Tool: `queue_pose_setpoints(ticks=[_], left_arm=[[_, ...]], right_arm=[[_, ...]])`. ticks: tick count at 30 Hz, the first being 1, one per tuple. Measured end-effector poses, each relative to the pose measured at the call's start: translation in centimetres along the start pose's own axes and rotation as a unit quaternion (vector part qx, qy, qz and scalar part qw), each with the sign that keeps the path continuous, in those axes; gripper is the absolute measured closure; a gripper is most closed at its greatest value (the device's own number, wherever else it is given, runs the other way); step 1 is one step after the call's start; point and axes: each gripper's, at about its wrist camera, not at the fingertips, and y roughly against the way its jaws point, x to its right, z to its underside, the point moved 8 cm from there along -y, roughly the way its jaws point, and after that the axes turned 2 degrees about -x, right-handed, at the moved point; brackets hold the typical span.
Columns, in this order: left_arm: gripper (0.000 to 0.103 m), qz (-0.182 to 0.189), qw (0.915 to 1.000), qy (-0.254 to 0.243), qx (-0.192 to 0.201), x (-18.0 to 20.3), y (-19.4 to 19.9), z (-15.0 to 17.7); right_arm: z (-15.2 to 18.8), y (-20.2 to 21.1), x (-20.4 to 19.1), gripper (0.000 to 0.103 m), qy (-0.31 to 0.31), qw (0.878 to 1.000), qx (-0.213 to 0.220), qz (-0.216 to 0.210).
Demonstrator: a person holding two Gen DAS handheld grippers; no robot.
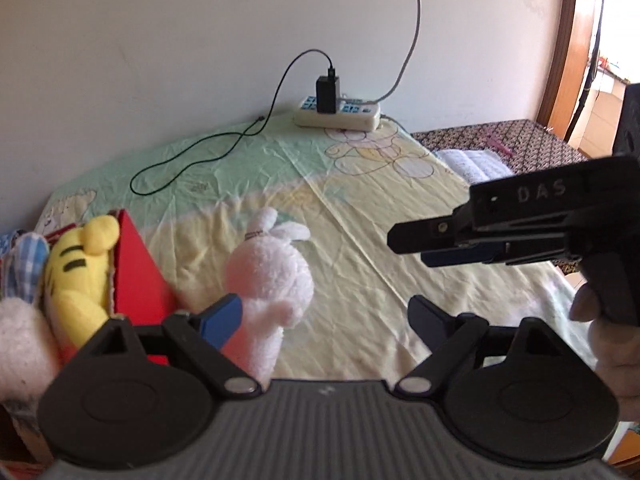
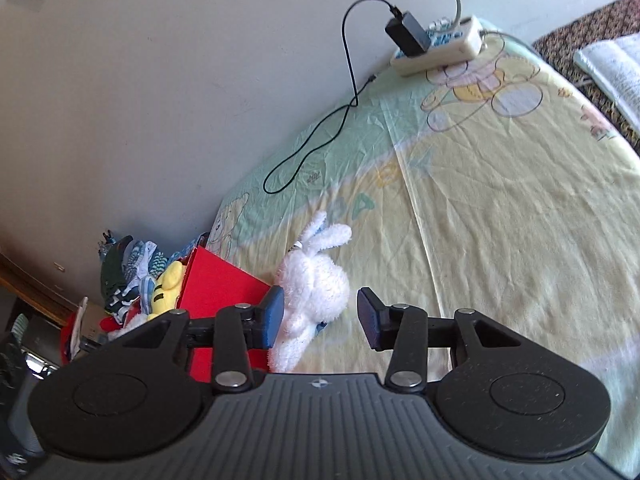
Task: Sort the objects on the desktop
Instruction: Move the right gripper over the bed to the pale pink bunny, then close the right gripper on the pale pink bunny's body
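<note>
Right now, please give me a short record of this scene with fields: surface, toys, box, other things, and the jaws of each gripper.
surface: yellow-green cartoon bedsheet
loose toy: white plush rabbit lying on the sheet beside the box
box: red box, open, at the left
toys in box: yellow striped plush and others
other things: power strip by the wall with a black charger and black cable
left gripper: jaws open, nothing held
right gripper: jaws open around the rabbit, not pressing it
</note>
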Motion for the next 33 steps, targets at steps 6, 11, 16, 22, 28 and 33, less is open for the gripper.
queue_pose_setpoints(ticks=[6, 11, 16, 22, 28, 33], left_arm=[[0.013, -0.068, 0.9975, 0.001, -0.022, -1.6, -3.2, 0.6], [0.019, -0.077, 0.9959, 0.016, -0.043, -2.4, -5.3, 0.7], [0.032, -0.055, 0.9946, 0.047, -0.074, -2.7, -7.1, 1.0], [0.033, -0.056, 0.9951, 0.038, -0.072, -2.4, -7.3, 0.4], [0.035, -0.021, 0.9965, 0.036, -0.073, -1.2, -6.4, 0.1], [0.035, 0.071, 0.9931, 0.045, -0.082, 1.6, -4.3, 0.5]], right_arm=[[-0.2, -2.2, 0.8, 0.051, -0.011, 0.999, -0.030, -0.022], [-0.7, -5.3, 1.2, 0.050, -0.034, 0.996, -0.059, -0.049], [-1.5, -8.8, 1.2, 0.049, -0.035, 0.993, -0.088, -0.064], [-1.0, -11.7, 1.6, 0.052, -0.048, 0.989, -0.118, -0.075], [-1.1, -10.8, 1.4, 0.062, -0.038, 0.990, -0.113, -0.080], [-1.2, -7.2, 1.9, 0.064, -0.031, 0.992, -0.100, -0.067]])
